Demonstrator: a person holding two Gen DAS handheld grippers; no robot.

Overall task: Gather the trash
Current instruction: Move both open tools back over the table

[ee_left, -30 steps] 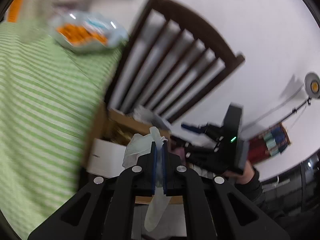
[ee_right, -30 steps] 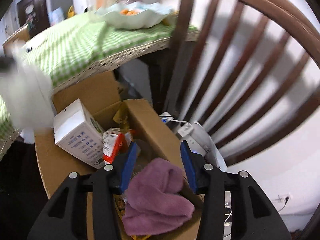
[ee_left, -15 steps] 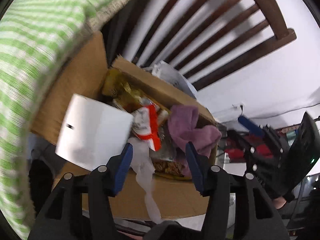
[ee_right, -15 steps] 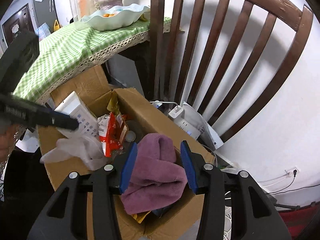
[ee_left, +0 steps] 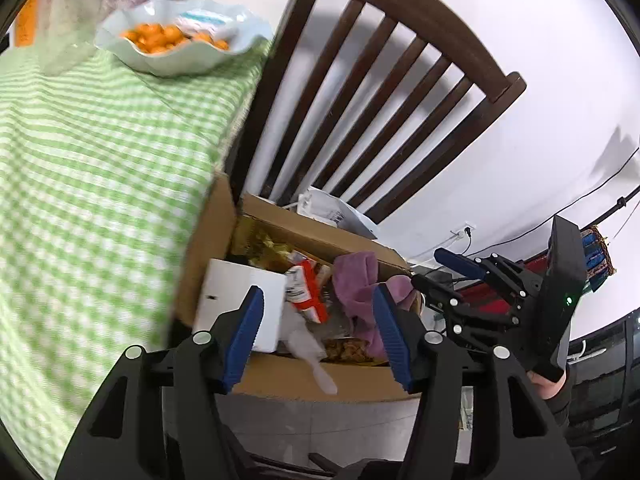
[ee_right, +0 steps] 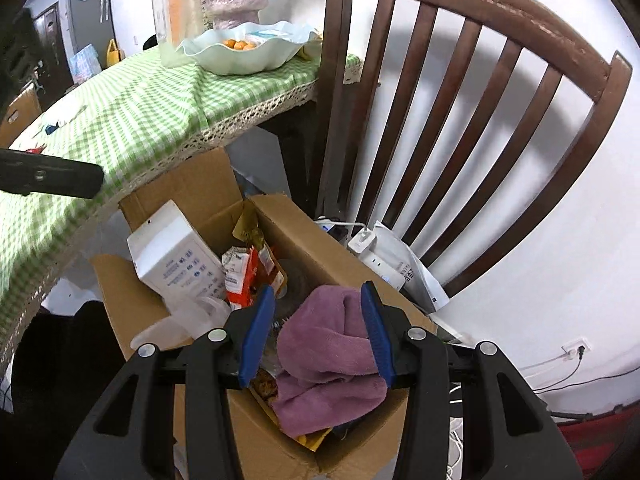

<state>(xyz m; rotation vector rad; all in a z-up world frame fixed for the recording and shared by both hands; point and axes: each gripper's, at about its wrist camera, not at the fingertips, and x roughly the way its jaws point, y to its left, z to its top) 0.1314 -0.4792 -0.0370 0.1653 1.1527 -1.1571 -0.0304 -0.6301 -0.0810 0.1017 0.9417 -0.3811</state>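
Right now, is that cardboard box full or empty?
Full. The cardboard box holds a purple towel, a white carton and snack wrappers, piled to its rim.

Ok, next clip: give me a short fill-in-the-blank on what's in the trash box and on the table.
1. The trash lies in a ____ box beside the table.
2. The towel in the box is ____ in colour.
3. The bowl of orange fruit stands on a green and white ____ tablecloth.
4. Behind the box stands a dark wooden ____.

Missing words: cardboard; purple; checked; chair
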